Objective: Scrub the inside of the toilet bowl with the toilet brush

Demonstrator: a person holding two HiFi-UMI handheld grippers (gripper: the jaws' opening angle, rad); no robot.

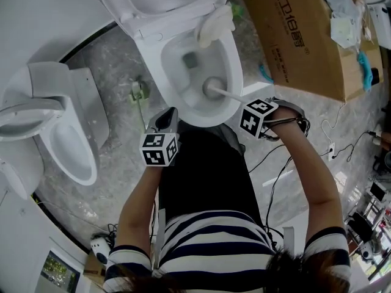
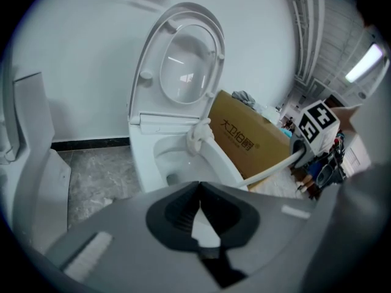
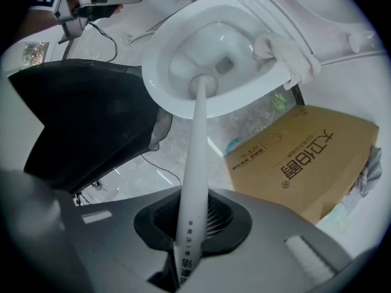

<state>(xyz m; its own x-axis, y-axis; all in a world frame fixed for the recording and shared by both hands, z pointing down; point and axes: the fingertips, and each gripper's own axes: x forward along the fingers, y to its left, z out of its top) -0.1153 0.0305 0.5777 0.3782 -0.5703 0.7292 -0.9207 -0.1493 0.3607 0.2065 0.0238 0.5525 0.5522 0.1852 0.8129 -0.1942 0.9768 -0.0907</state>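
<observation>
Open toilet bowl [image 1: 177, 81] at centre, seat and lid up. Brown cardboard box [image 1: 299, 35] on the floor just beside it, right side. Second white toilet [image 1: 61, 133] far left, well apart. Right gripper [image 1: 245, 104] clamped tight on toilet brush [image 1: 212, 89] handle, bristle head low inside the bowl near the drain. Left gripper [image 1: 168, 118] by the bowl's front rim, jaws together, nothing between. White cloth [image 1: 215, 26] draped over right rim.

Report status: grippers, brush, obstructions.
Right gripper shut on white plastic toilet brush, head inside white ceramic toilet bowl. Left gripper shut, empty. White cloth on rim.
</observation>
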